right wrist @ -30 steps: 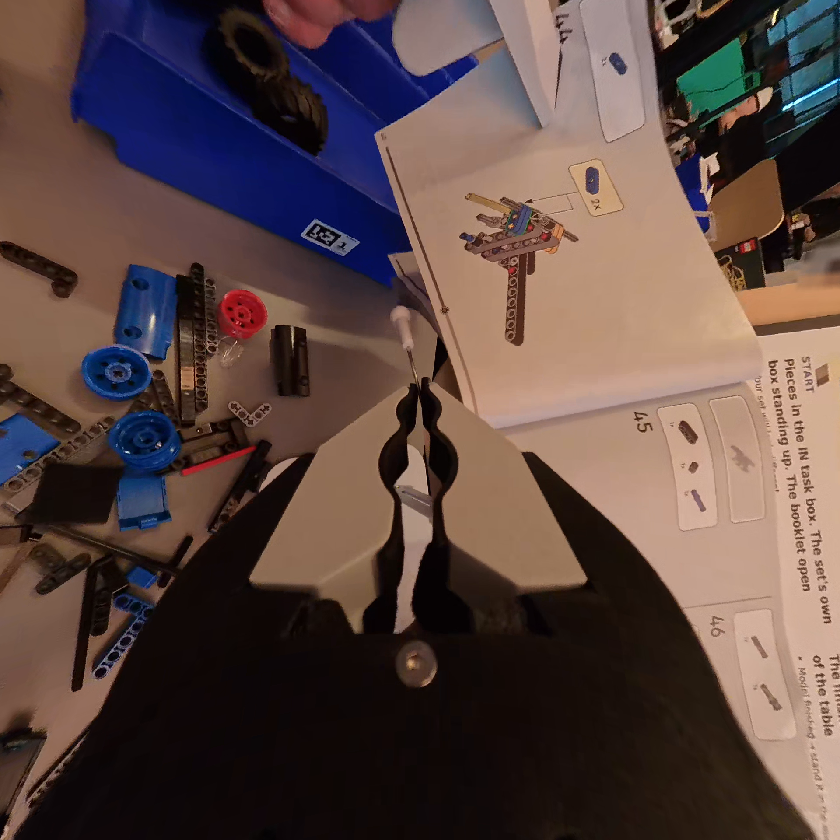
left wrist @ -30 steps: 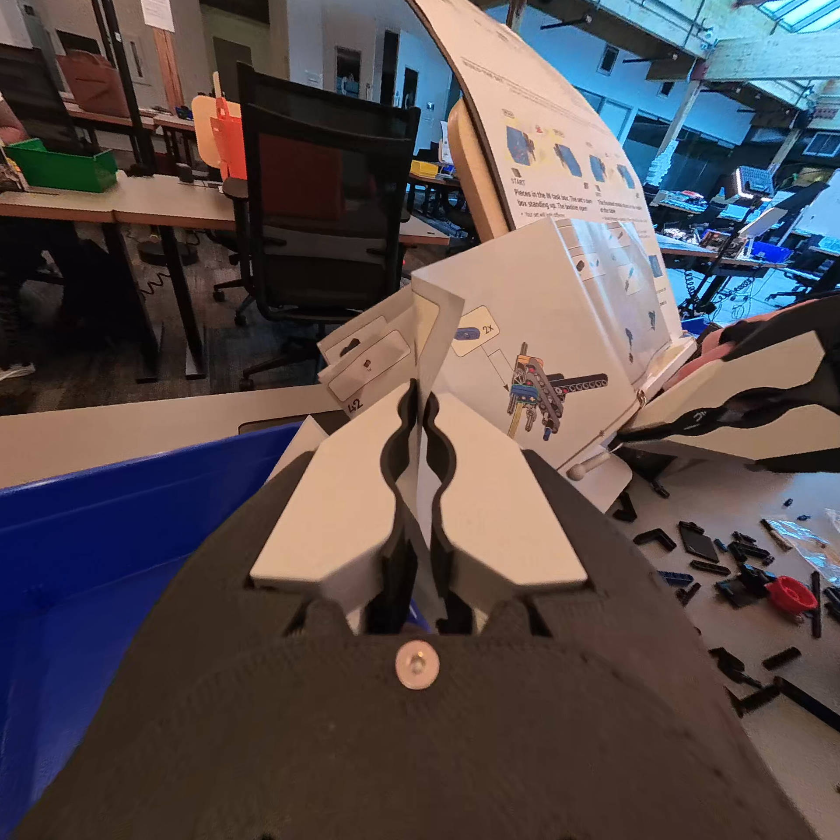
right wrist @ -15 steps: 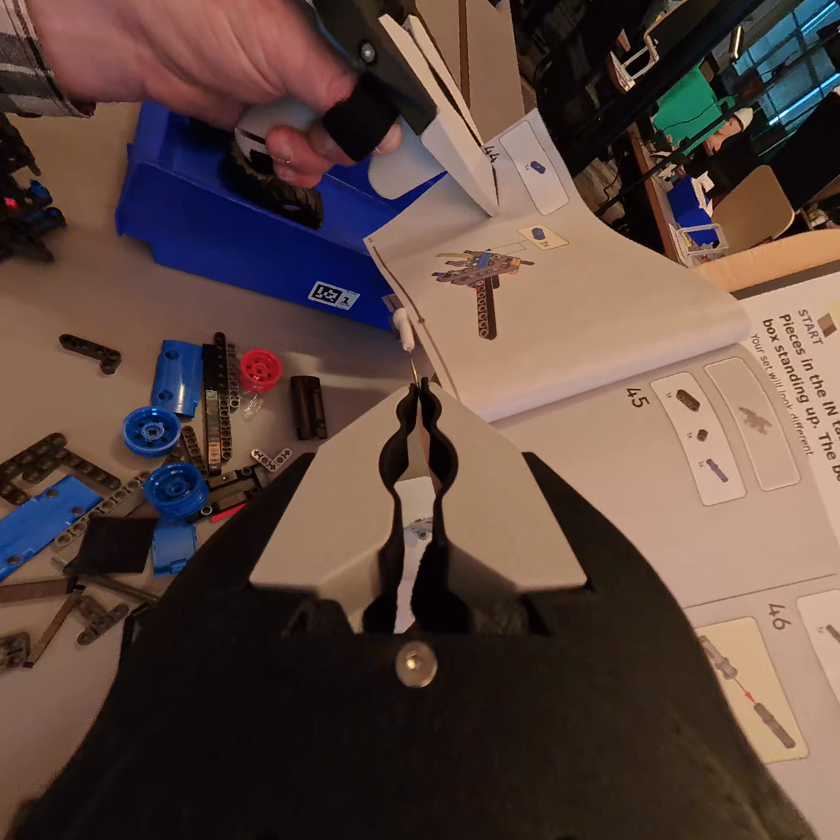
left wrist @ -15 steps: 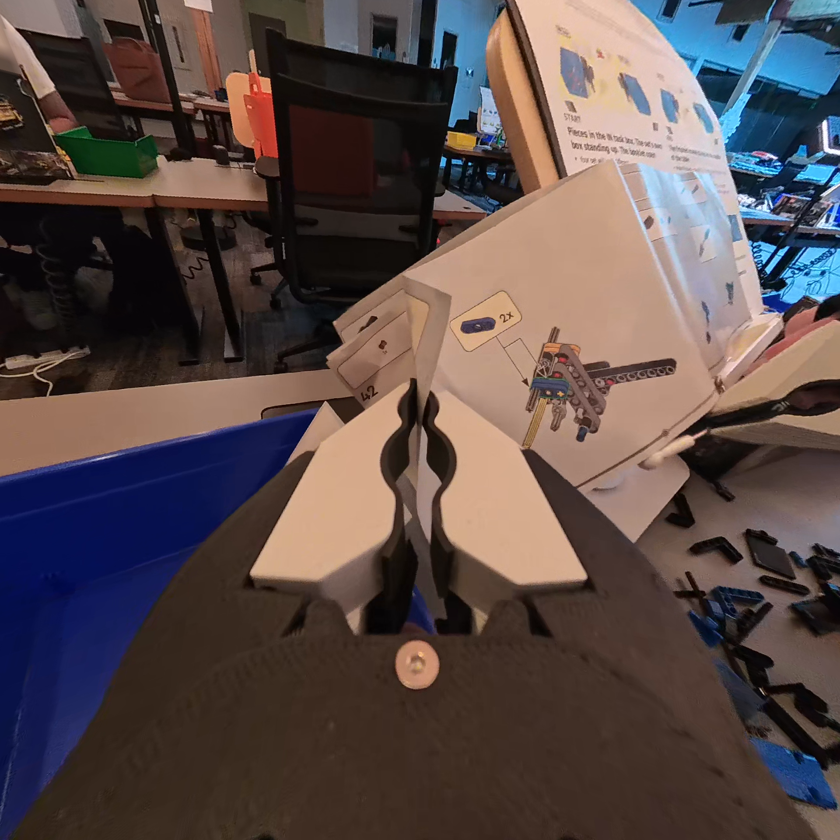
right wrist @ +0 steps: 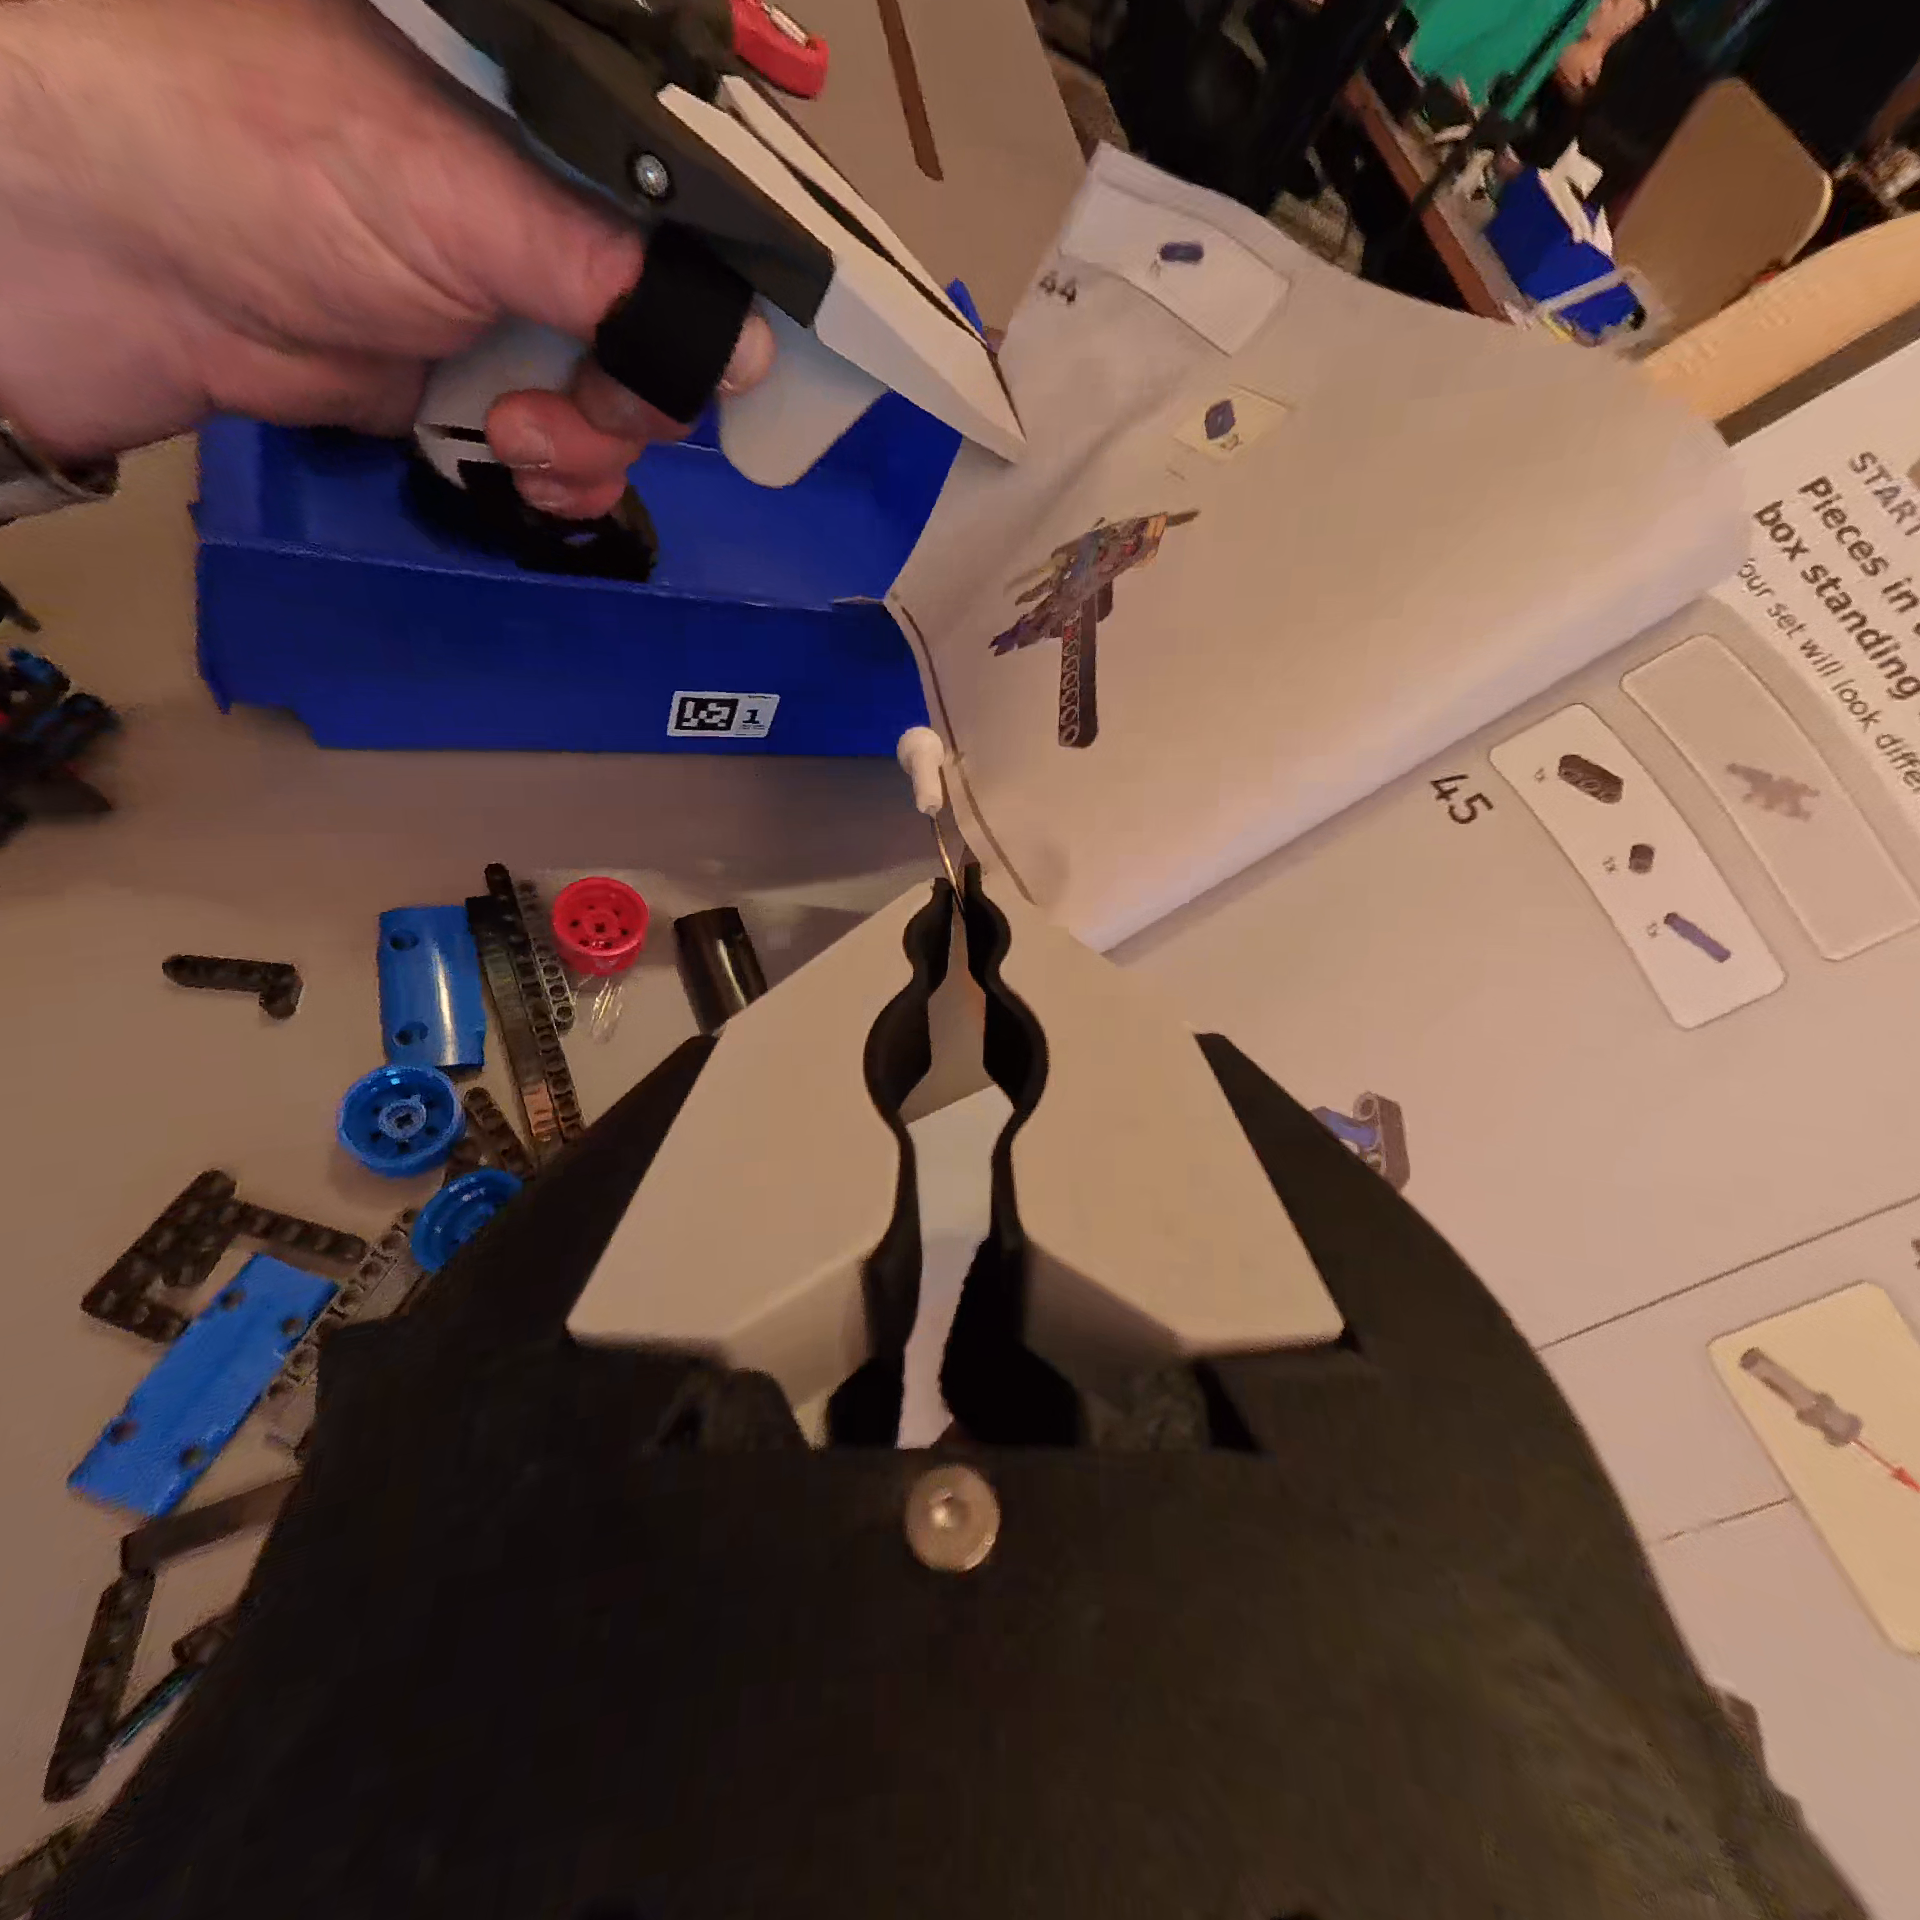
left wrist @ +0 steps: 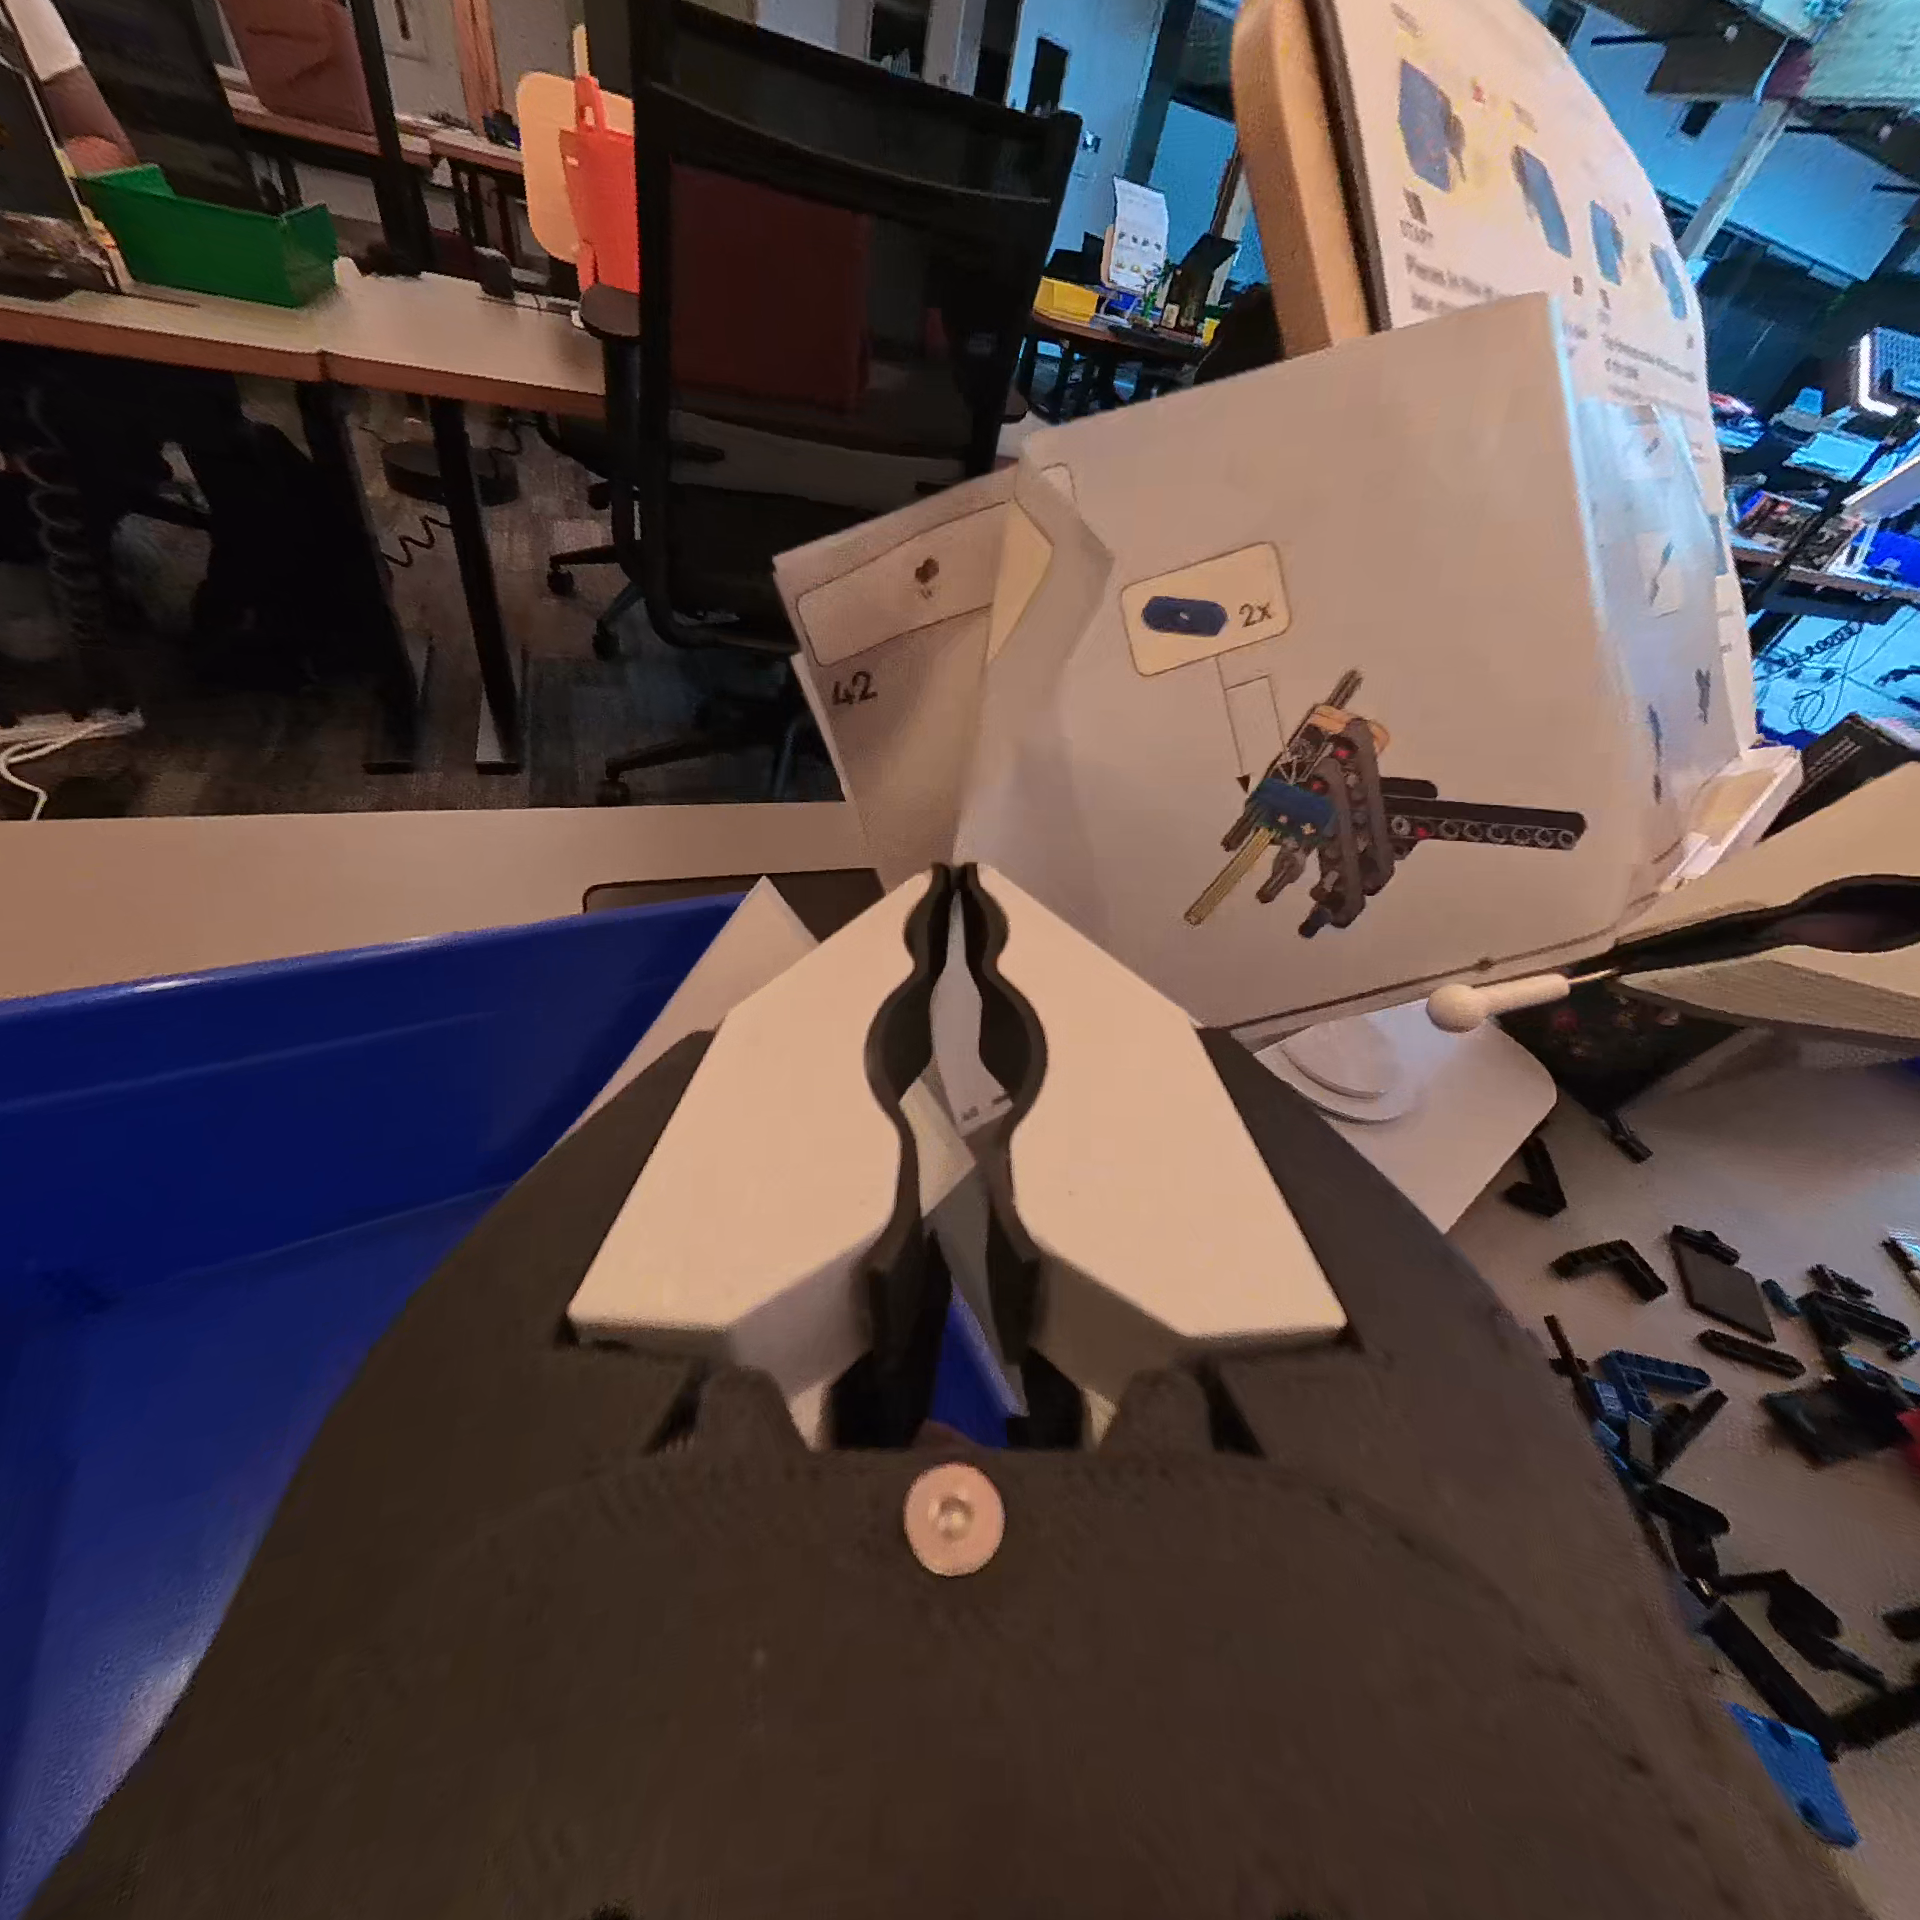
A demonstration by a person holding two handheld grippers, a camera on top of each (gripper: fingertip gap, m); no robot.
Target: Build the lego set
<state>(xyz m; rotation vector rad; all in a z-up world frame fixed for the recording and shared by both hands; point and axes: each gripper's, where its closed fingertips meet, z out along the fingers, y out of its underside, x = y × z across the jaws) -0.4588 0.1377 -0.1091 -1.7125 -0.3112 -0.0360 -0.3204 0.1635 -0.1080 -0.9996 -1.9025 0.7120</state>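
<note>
Each tool has the same build. The left gripper point(left wrist: 954, 883) has a broad matte-black body with a grainy printed texture, widening toward the camera. A round silver screw point(left wrist: 953, 1524) with a socket head sits at the middle of that body, and just beyond the screw two pale grey faceted fingers point(left wrist: 769, 1153) taper to a point. Their inner faces are lined with wavy black pads. The right gripper point(right wrist: 958, 888) has the same black shell, silver screw point(right wrist: 951, 1517) and grey fingers point(right wrist: 1143, 1164). The person's hand point(right wrist: 260, 239) wears a black strap across one finger; a patterned cuff shows at the wrist.
</note>
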